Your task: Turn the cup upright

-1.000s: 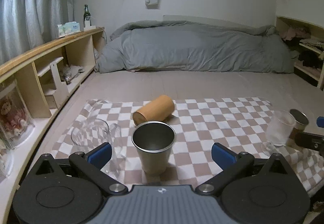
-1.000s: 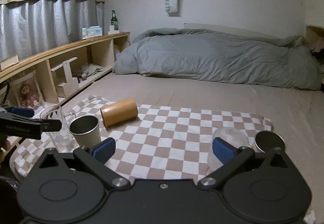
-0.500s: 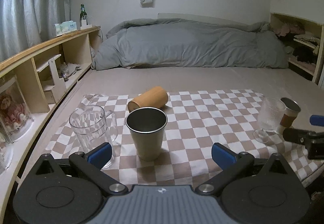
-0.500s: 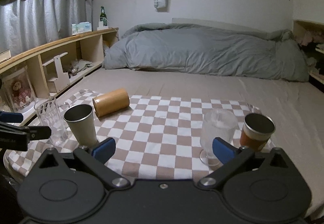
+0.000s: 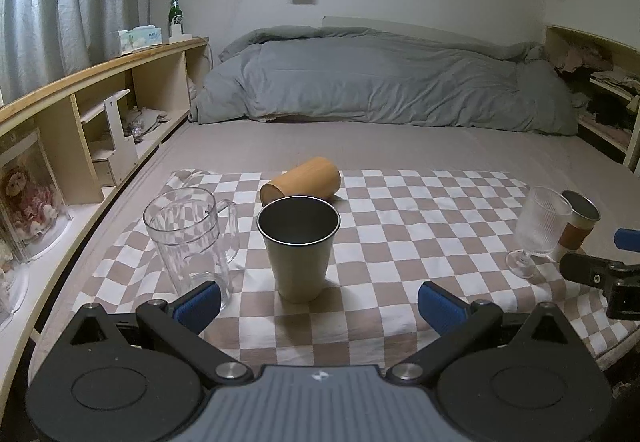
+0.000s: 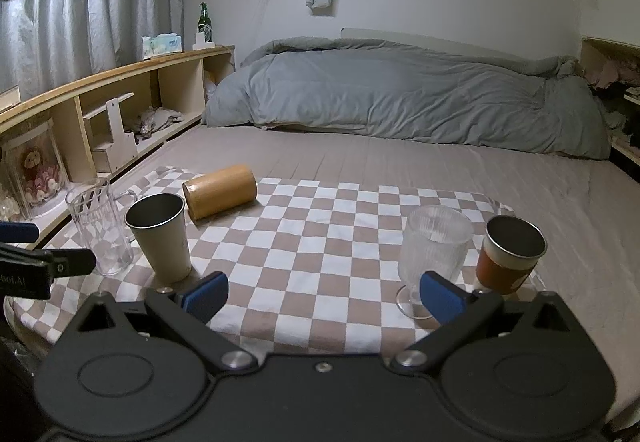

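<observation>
We hold the left gripper (image 5: 318, 302) low at the near edge of the checkered cloth (image 5: 404, 242), its blue-tipped fingers spread wide and gripping nothing. Straight ahead, between the two tips and just beyond them, stands a steel tumbler (image 5: 298, 246), upright, mouth up; we see only a dark, bare inside. Directly behind it lies the bamboo cup (image 5: 302, 182), on its side, open end turned toward us and to the left; its mouth is partly hidden by the tumbler's rim, so we cannot tell what is in it. Just past our left fingertip stands a clear glass mug (image 5: 188, 238), upright, with nothing showing in it.

Our right gripper (image 6: 323, 298) is released too, fingers wide apart with only cloth between them. Right behind its right fingertip stands a ribbed stemmed glass (image 6: 434, 254), upright and clear through. Just right of that is a steel cup with a brown sleeve (image 6: 508, 258), upright, its inside dark and bare as far as we can see. From this side the bamboo cup sits far ahead and to the left, well apart from both fingertips.

We count five vessels on the cloth: two steel, two glass, one bamboo. Four stand upright, one lies down. Two grippers, both unloaded.
</observation>
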